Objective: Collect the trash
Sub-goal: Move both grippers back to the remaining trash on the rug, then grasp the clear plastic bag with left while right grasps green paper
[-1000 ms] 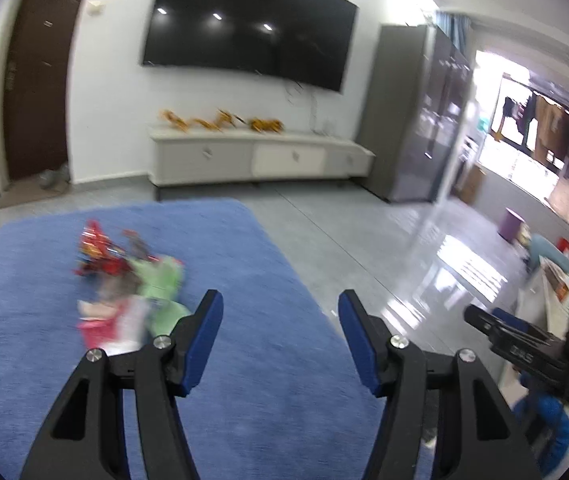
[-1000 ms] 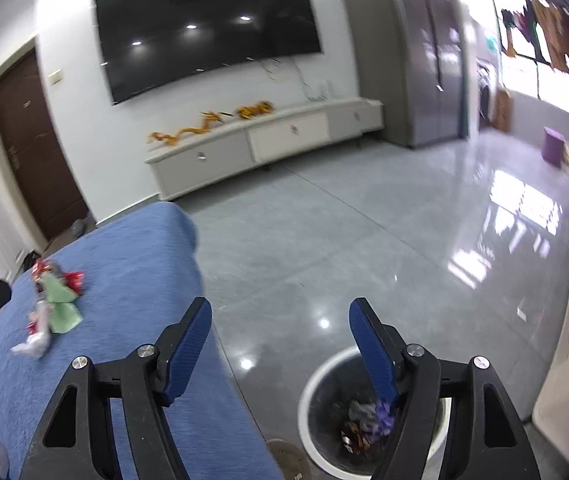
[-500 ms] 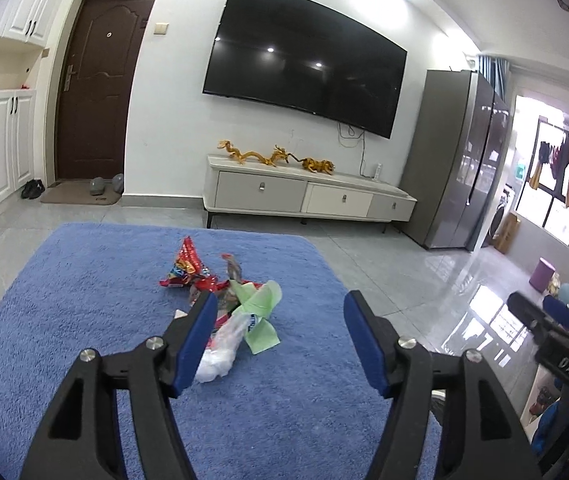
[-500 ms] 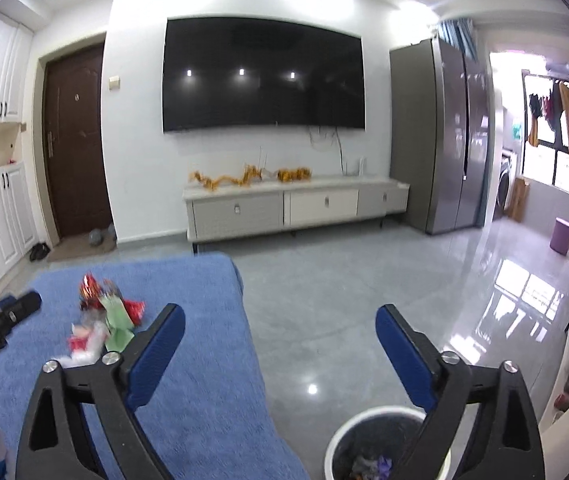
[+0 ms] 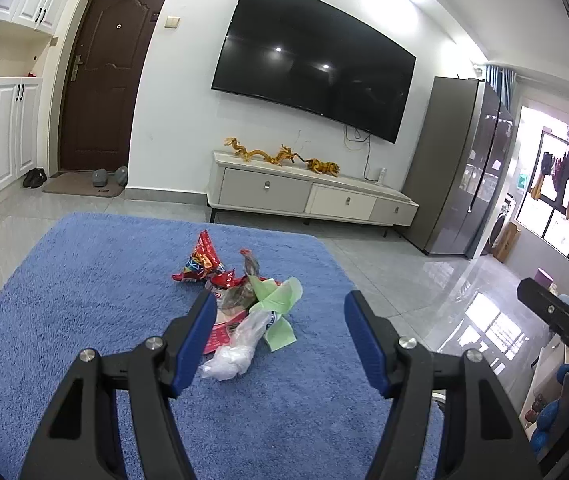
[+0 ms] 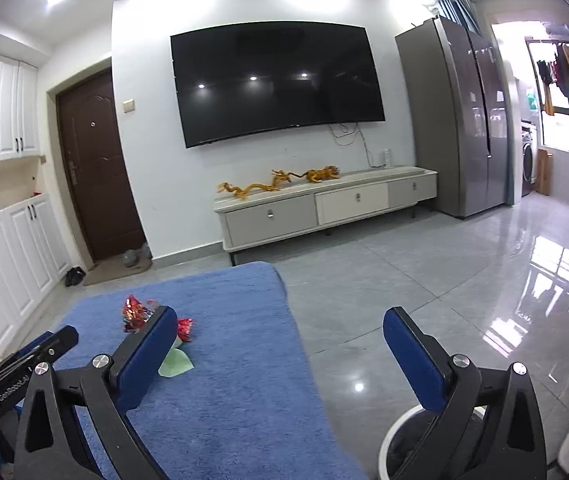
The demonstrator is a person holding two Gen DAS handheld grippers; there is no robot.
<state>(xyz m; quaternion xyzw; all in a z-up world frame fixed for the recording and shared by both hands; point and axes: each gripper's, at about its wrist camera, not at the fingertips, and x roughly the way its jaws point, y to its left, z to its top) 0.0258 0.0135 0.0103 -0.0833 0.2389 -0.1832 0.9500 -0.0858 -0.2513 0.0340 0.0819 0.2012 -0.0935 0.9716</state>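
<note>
A pile of trash lies on the blue rug (image 5: pixel 84 280): a red snack wrapper (image 5: pixel 200 260), a green paper scrap (image 5: pixel 280 308), a clear plastic bag (image 5: pixel 236 352) and other wrappers. My left gripper (image 5: pixel 280 340) is open and empty, just short of the pile. My right gripper (image 6: pixel 280 356) is open and empty, above the rug's right edge. In the right wrist view the red wrapper (image 6: pixel 136 312) and green scrap (image 6: pixel 176 366) show beside my left finger. A white-rimmed trash bin (image 6: pixel 400 436) sits on the floor at lower right, partly hidden by my right finger.
A TV cabinet (image 5: pixel 308 196) with golden dragon figures stands against the far wall under a large TV (image 5: pixel 312 60). A grey fridge (image 5: pixel 456 168) is at the right, a brown door (image 5: pixel 104 76) and white cupboards at the left. Glossy tile floor surrounds the rug.
Both grippers have tilted up and turned left toward the rug. The trash pile now sits between the left gripper's fingers. The bin has slid to the bottom edge of the right wrist view.
</note>
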